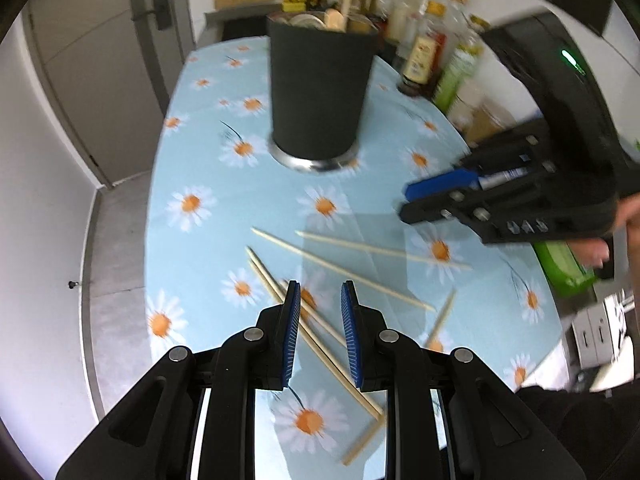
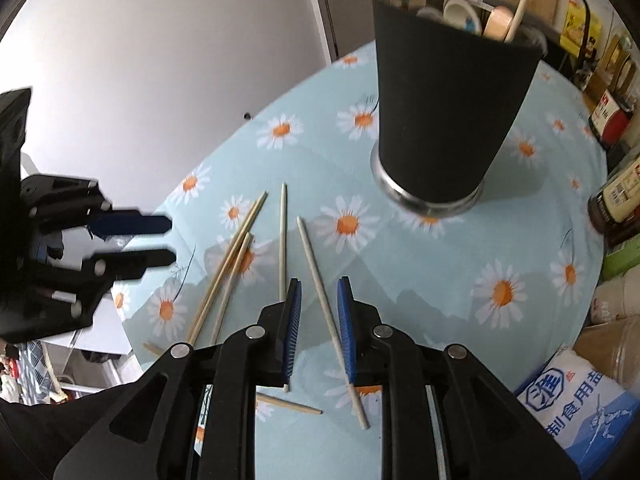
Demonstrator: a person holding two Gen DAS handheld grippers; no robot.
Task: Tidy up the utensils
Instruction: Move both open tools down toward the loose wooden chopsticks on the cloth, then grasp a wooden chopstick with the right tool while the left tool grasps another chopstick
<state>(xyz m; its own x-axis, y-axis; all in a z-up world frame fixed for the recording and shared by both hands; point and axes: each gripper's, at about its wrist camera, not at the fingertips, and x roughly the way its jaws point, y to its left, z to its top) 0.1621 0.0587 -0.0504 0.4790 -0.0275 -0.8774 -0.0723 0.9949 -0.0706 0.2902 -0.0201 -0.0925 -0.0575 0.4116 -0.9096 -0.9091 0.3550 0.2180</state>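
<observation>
The chopsticks (image 2: pixel 316 276) scattered on the daisy tablecloth (image 1: pixel 208 152) before the black holder (image 2: pixel 440 112) look light, stiff and probably slippery, best pinched mid-shaft, while the left gripper (image 1: pixel 320 332) and right gripper (image 2: pixel 318 332) hover narrowly parted, holding nothing.

The left gripper (image 1: pixel 320 292) is built of matte black plastic arms, each carrying a round silver screw head at its pivots, 4 showing in its own wrist view. Its jaws are lined with ribbed blue pads. The right gripper (image 2: pixel 318 288) looks the same: black linkages, silver screws, blue ribbed pads. From the left wrist view, its black housing shows a small green light, and a hand (image 1: pixel 600 248) grips the handle.
</observation>
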